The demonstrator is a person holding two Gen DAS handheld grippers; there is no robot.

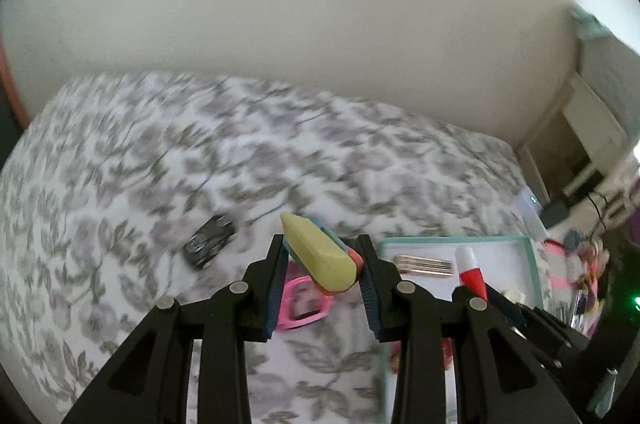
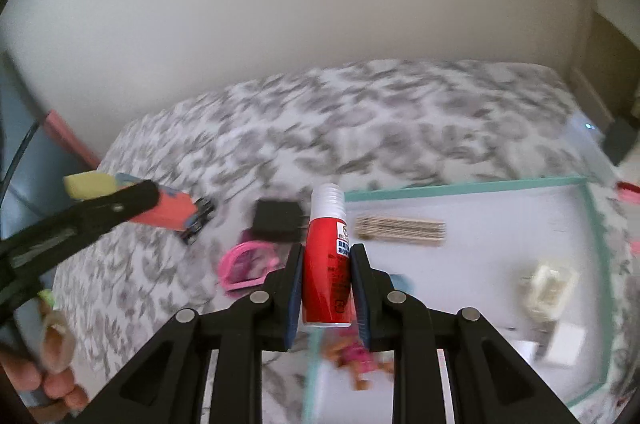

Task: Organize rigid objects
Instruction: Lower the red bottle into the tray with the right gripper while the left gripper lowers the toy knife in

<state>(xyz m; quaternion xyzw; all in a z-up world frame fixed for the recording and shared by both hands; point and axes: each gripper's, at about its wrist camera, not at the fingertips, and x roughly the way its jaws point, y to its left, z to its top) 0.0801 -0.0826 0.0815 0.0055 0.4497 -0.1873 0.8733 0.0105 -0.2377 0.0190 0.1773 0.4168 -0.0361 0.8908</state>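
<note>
Teal-rimmed tray (image 2: 460, 183) holds gold comb-like piece (image 2: 400, 230), cream plug (image 2: 548, 288), white block; task partway. Left of tray on floral bed (image 1: 200, 152): pink frame (image 2: 244, 264), black items not yet sorted. Left tongs (image 1: 322, 260) clamp yellow-coral block (image 1: 320, 252); right tongs (image 2: 326, 264) clamp red bottle (image 2: 328, 264) above tray's left edge.

A bed with a grey leaf-print cover (image 1: 280, 152) stands against a plain pale wall (image 1: 300, 4).
</note>
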